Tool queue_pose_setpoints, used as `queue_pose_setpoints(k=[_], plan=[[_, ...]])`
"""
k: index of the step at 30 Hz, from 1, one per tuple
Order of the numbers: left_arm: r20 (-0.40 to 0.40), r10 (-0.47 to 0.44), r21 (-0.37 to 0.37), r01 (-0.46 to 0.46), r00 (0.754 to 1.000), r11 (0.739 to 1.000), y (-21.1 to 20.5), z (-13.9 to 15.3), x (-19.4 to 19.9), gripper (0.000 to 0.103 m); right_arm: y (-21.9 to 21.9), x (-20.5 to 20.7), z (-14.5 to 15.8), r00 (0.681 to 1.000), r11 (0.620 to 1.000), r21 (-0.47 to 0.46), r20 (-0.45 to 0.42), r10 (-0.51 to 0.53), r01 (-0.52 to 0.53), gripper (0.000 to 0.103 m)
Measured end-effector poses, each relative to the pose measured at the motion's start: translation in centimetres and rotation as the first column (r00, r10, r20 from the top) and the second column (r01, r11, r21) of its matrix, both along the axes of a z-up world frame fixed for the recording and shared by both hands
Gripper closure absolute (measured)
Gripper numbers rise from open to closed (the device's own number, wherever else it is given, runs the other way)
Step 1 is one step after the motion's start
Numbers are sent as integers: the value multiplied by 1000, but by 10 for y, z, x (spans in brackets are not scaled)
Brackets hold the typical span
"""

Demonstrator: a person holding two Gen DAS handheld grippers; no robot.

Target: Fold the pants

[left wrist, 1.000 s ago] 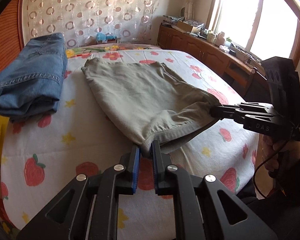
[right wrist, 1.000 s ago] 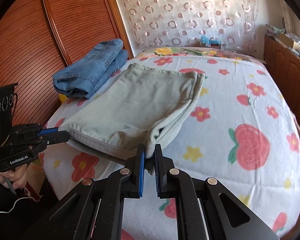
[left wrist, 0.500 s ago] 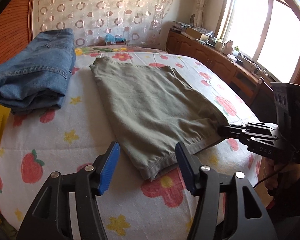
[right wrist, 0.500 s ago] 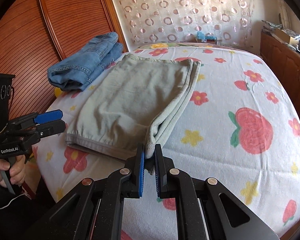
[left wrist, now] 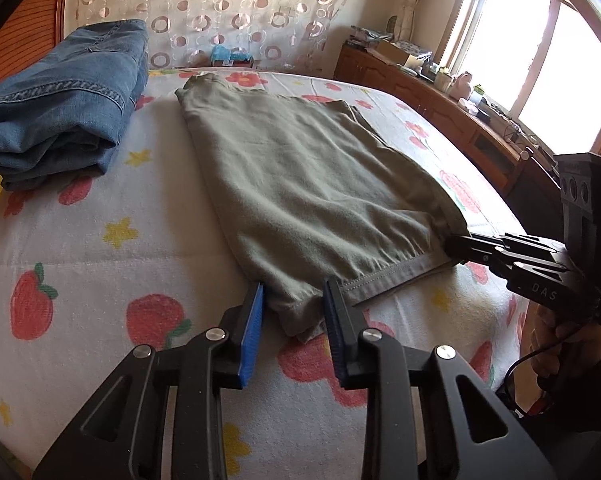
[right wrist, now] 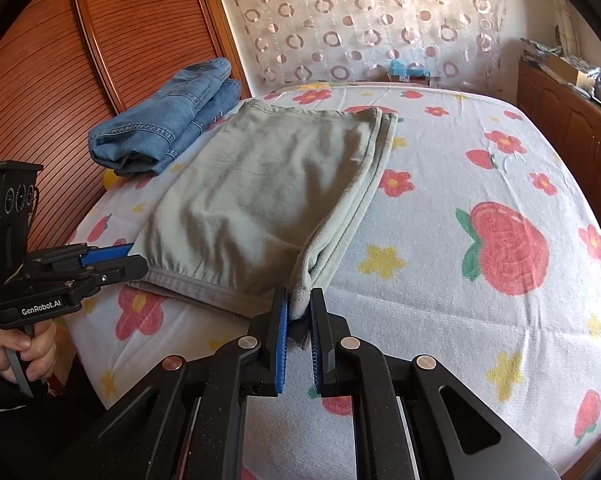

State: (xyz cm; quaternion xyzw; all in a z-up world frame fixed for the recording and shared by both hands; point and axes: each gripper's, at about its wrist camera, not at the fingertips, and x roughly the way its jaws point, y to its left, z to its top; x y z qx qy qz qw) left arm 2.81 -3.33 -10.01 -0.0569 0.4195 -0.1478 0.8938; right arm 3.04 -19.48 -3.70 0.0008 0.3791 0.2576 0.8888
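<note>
A: Closing on the near left corner of the olive pants, the left gripper has the hem corner between its blue pads, which have just been narrowing, yet a gap shows on each side, so it is not clamped.

B: And the right gripper?

A: Pinched tight on the near right corner, where the folded layers stack. The pants lie folded flat on the bedspread, hem toward the near edge.

B: What could spoil it?

A: If the left pads catch only the top layer, the under layers would likely slide out on the lift and the fold skew. A pull by the right alone would drag the cloth crooked.

B: Room to move?

A: Plenty to the far right, open bedspread. To the far left the folded jeans sit near the pants, not touching. The hem lies close to the bed's near edge, so backing off risks it hanging over.
</note>
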Motion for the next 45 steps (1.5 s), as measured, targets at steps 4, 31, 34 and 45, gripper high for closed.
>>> queue_pose_setpoints(k=[4, 31, 34, 45], plan=[[10, -4, 26, 4, 1000, 1000, -3, 0, -6, 72, -3, 0, -1, 1000, 1000, 13, -3, -5, 5, 94], [41, -6, 2, 6, 999, 1000, -2, 2, -10, 93, -5, 1, -2, 1000, 1000, 11, -5, 9, -9, 91], [67, -12, -4, 12, 998, 1000, -1, 9, -14, 94, -6, 0, 1, 1000, 1000, 22, 1, 19, -19, 93], [181, -32, -25, 37, 983, 999, 1, 56, -33, 94, -20, -13, 36, 997, 996, 78, 75, 28, -34, 93]])
